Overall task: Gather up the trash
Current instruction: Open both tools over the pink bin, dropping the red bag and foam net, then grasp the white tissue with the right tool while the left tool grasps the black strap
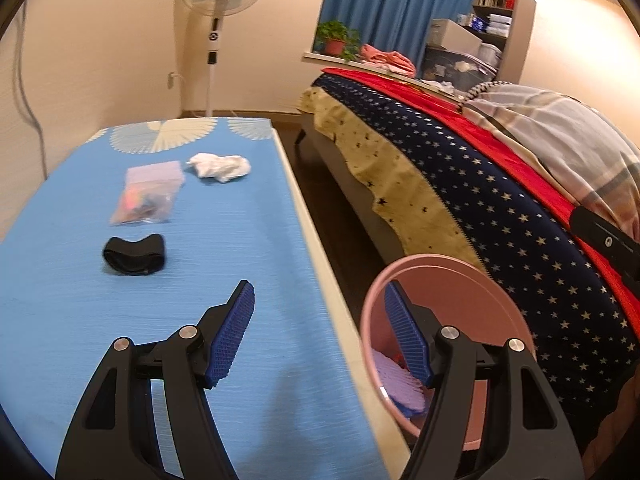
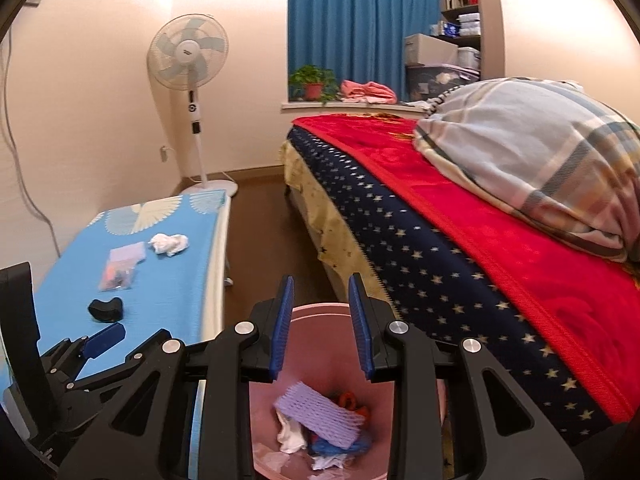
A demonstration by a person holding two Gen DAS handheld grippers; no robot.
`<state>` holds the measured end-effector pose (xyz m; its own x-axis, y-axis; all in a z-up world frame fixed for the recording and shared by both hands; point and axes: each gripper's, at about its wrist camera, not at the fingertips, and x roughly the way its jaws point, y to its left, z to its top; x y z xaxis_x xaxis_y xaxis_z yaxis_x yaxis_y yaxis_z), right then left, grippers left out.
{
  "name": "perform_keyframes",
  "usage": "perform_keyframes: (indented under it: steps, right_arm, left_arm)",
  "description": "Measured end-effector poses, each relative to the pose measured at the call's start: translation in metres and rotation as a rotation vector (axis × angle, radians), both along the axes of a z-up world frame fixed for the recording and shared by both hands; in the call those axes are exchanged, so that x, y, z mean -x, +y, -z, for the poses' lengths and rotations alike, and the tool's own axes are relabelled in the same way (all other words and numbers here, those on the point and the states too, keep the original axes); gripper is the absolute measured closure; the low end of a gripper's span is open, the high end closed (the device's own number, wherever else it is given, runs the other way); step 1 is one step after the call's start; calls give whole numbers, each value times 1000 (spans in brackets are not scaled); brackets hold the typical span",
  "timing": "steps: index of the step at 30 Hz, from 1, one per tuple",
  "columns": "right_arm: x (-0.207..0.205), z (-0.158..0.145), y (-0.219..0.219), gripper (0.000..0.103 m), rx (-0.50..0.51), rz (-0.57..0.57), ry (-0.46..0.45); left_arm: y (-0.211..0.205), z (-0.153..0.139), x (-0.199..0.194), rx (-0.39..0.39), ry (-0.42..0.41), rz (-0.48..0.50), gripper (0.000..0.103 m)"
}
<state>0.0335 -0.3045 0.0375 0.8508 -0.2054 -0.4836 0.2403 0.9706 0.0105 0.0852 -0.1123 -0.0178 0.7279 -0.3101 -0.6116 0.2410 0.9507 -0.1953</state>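
The left claw (image 1: 320, 328) is held spread wide and empty, one blue pad over the bench (image 1: 248, 360) and the other seen in front of the rim of the pink trash bin (image 1: 452, 264). The right claw (image 2: 321, 330) is held directly above the same bin (image 2: 320, 310), its pads parted with nothing between them. Inside the bin, a purple foam net (image 2: 320, 416), white crumpled paper (image 2: 290, 434), something blue and something red are seen together. The bin is placed on the floor between the bench and the bed (image 2: 460, 240). On the blue bench cover, well ahead of the left claw, a black folded strap (image 1: 134, 254) is laid nearest, a clear plastic bag (image 1: 148, 194) with small colourful contents beyond it, and a crumpled white tissue (image 1: 220, 166) just beside the bag's far corner.
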Motion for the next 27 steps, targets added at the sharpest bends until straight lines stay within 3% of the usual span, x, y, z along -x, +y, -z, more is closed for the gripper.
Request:
perform_keyframes:
  steps: [15, 27]
  right_arm:
    - [-29, 18, 34, 74, -47, -115, 9]
    - [-60, 34, 68, 74, -98, -241, 3]
  left_arm:
    - [44, 9, -14, -6, 13, -93, 37]
    - [98, 20, -31, -17, 27, -238, 37]
